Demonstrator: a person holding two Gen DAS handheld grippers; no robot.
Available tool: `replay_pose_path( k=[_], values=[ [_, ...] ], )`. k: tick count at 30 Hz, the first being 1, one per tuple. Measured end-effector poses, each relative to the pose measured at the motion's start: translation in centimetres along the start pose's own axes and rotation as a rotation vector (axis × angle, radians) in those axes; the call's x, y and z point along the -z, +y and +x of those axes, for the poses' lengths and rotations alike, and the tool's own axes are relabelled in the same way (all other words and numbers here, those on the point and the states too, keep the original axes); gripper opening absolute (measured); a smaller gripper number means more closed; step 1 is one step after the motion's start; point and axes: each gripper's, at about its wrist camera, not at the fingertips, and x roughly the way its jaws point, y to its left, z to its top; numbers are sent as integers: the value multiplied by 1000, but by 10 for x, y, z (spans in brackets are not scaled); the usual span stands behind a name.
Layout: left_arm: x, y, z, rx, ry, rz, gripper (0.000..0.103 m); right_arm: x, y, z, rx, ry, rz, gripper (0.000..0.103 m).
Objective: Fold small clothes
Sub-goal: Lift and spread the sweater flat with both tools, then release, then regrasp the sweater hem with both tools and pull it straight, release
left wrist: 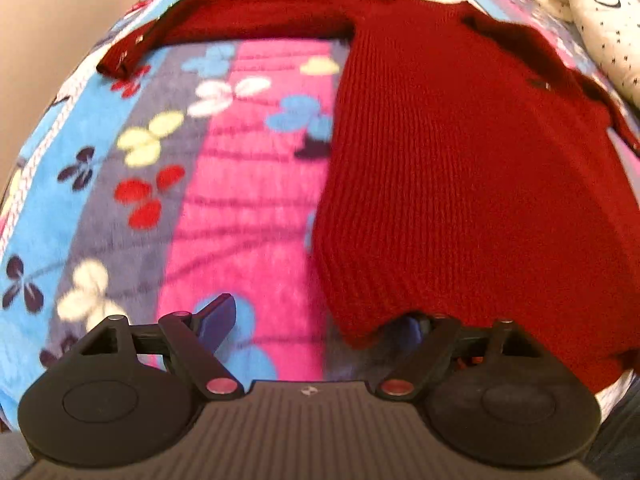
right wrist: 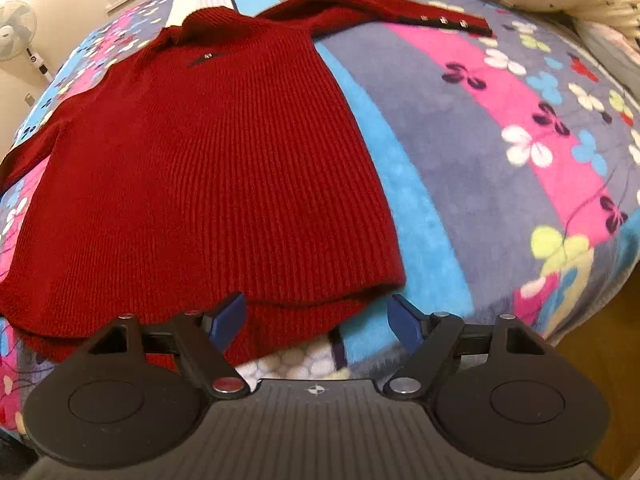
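Left gripper [left wrist: 316,322] jaws spread wide apart, nothing pinched; its right blue finger tip is half hidden under the hem corner of the red sweater [left wrist: 460,168], left finger over bare blanket. Right gripper [right wrist: 318,320] jaws also wide apart, nothing clamped; left blue fingertip [right wrist: 228,320] sits over the sweater [right wrist: 200,160] hem, right one over the blanket, contact with the fabric can't be told

Sweater lies flat, spread out on the floral blanket [right wrist: 500,152]. Long axis runs from the hem nearest both grippers away to the collar at the far end. Hem edge slightly curled and doubled at the right corner in the right wrist view. One sleeve [left wrist: 224,24] stretches out sideways to the left in the left wrist view, cuff at its far left tip; the other sleeve [right wrist: 384,10] runs out to the right in the right wrist view, small metal buttons along the cuff

Deep red rib knit, vertical ribs, thick and soft looking, small button near the collar. Blanket is fuzzy fleece, pink, blue and grey stripes with clover-like flowers. Far edge: cream pillow [left wrist: 592,20] with small dark stars. White standing fan [right wrist: 16,28] at far left by the wall
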Motion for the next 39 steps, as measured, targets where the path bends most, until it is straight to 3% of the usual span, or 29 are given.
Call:
replay_pose_path(
  k=[5, 13, 20, 24, 31, 35, 37, 39],
  values=[
    [-14, 6, -9, 112, 34, -92, 86, -5, -4, 10, 24, -3, -55, 80],
    [-3, -1, -20, 119, 45, -40, 86, 5, 6, 18, -30, 68, -152, 81],
    [21, -12, -18, 122, 77, 0, 86, 13, 21, 27, 73, 32, -268, 85],
    [22, -21, -12, 88, 77, 33, 87, -4, 10, 36, 115, -24, -158, 85],
    [6, -15, 12, -26, 68, 9, 87, -30, -28, 26, -29, -39, 154, 85],
    [7, -14, 23, -82, 52, 62, 96, -30, -48, 17, 25, -136, 259, 84],
    [9, -10, 26, -103, 30, 76, 102, -31, -51, 27, 66, -110, 229, 83],
    [11, -6, 27, -115, 12, 82, 103, -27, -48, 39, 172, -129, 157, 87]
  ],
)
